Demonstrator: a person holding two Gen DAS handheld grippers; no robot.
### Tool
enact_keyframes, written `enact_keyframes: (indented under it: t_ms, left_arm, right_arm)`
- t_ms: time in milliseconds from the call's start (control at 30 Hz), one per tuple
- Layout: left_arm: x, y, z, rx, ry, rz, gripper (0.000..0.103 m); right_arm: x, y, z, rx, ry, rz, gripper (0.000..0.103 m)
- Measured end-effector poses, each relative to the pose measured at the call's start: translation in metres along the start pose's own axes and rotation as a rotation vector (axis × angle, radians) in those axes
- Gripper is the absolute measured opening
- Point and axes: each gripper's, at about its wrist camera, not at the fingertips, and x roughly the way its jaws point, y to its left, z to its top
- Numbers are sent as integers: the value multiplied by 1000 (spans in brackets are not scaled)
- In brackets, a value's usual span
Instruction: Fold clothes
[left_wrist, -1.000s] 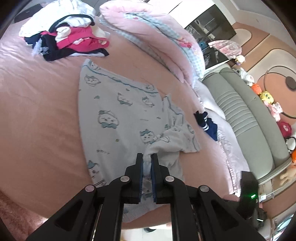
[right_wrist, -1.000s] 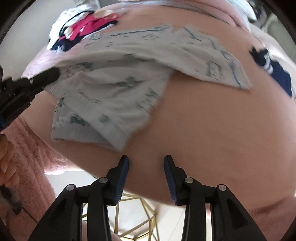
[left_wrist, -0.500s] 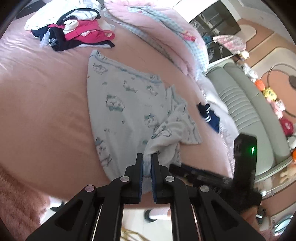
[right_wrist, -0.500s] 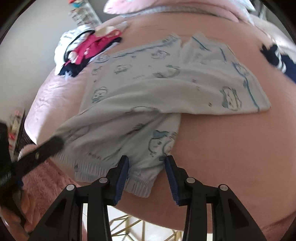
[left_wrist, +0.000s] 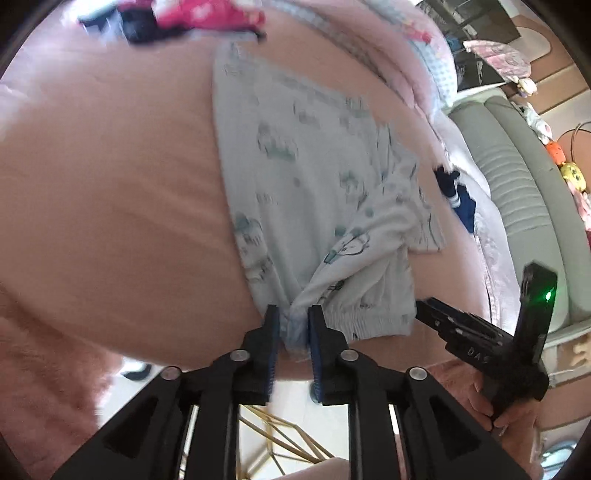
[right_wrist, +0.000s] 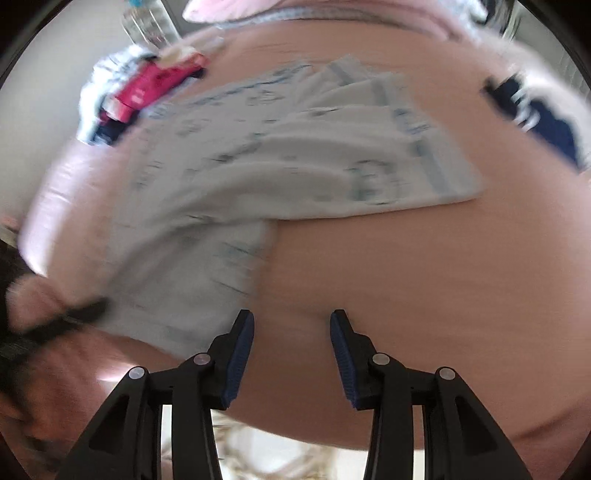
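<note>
We see the soft, pale-blue printed shorts (left_wrist: 314, 192) lying partly folded on the smooth pink bed (left_wrist: 110, 192). Our left gripper (left_wrist: 291, 328) has its jaws opening, the gathered elastic waistband still between them. Our right gripper (right_wrist: 291, 332) hovers with jaws parted and empty, just beside the shorts' hem.

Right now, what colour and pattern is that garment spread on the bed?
Pale blue garment printed with small darker blue cartoon figures; clearest in the left wrist view.
</note>
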Motion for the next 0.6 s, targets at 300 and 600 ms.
enact_keyframes:
  t_ms: [300, 600]
  left_arm:
    - [17, -48, 1, 280, 16, 22, 14]
    - [22, -19, -3, 162, 94, -9, 7]
  right_arm:
    - [-10, 17, 10, -11, -91, 228, 42]
    - [3, -19, -4, 89, -48, 266, 42]
